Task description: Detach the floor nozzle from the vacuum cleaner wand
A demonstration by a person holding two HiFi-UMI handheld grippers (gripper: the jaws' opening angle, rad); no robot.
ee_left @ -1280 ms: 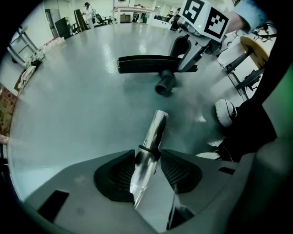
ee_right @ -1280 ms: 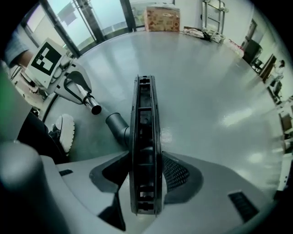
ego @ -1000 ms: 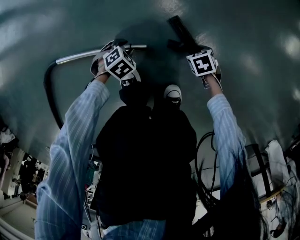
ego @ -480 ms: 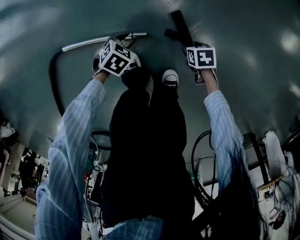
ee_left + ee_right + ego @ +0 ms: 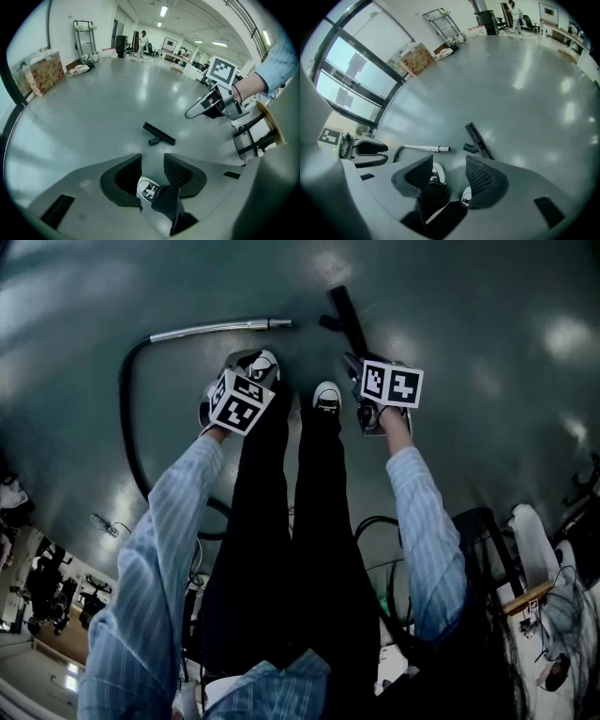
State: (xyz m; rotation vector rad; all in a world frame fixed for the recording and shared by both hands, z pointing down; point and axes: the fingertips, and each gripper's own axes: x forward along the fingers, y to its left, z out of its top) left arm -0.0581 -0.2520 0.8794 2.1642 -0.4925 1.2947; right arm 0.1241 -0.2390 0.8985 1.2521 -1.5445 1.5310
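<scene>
The floor nozzle lies flat on the grey floor, out beyond your right shoe. Its short neck points left towards the wand. The silver tube is down too, to the left of the nozzle, with its open end facing the neck and a strip of bare floor between them. They're apart, not touching. The black hose curls from the wand's far-left end back towards you.

By the look of it the separation is done, so you're at the tail of the task, with nothing left to pull. The next move calls for very little: keep both tools up and clear of the parts.

Your left gripper has its jaws spread with nothing between the pads. Through the gap there's only a shoe and a trouser leg far below, and the nozzle shows out on the floor past them. Your right gripper is the same, jaws parted and gripping nothing. Both shoes show in its gap, with the wand and nozzle lying beyond. Neither tool touches either part.
</scene>
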